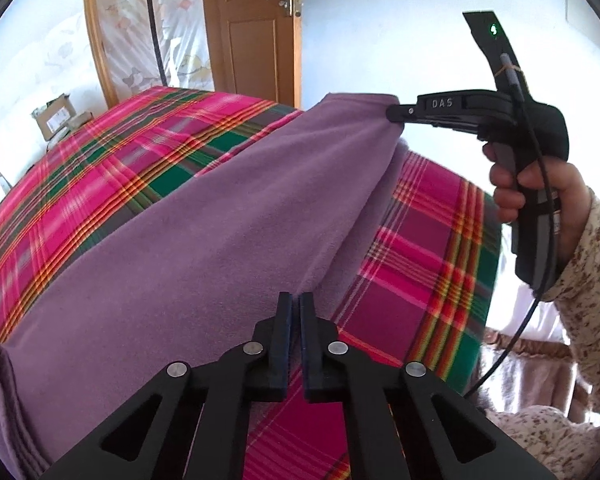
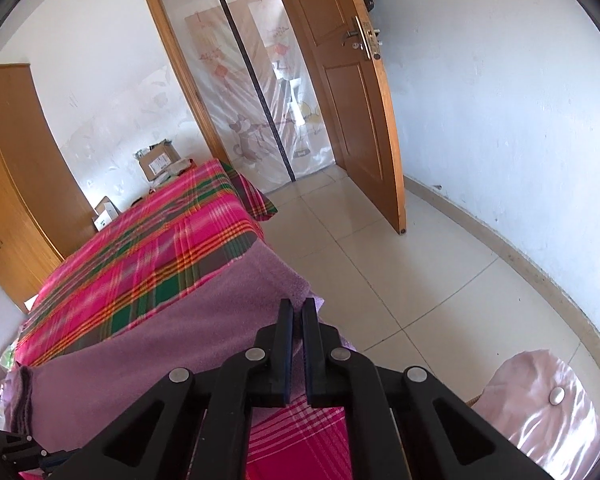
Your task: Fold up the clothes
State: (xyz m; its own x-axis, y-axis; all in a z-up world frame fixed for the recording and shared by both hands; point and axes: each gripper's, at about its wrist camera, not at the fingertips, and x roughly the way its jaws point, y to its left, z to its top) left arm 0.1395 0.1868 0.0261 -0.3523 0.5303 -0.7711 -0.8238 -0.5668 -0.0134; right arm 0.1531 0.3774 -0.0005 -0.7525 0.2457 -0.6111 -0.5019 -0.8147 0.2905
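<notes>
A purple fleece cloth (image 1: pixel 204 240) lies spread over a bed with a pink and green plaid cover (image 1: pixel 80 168). In the left wrist view my left gripper (image 1: pixel 296 300) is shut on the cloth's near edge. My right gripper (image 1: pixel 392 114), held by a hand (image 1: pixel 540 184) in a floral sleeve, is shut on a far corner of the cloth and holds it raised off the bed. The edge runs taut between the two grippers. In the right wrist view my right gripper (image 2: pixel 298 306) pinches that same corner of the purple cloth (image 2: pixel 160 340) at the bed's side.
The plaid bed (image 2: pixel 140 248) fills the left. Cardboard boxes (image 2: pixel 160 160) sit beyond its far end, with a wooden wardrobe (image 2: pixel 16 184) on the left. An open wooden door (image 2: pixel 360 120) and tiled floor (image 2: pixel 400 280) lie to the right. A pink satin cushion (image 2: pixel 548 400) is near.
</notes>
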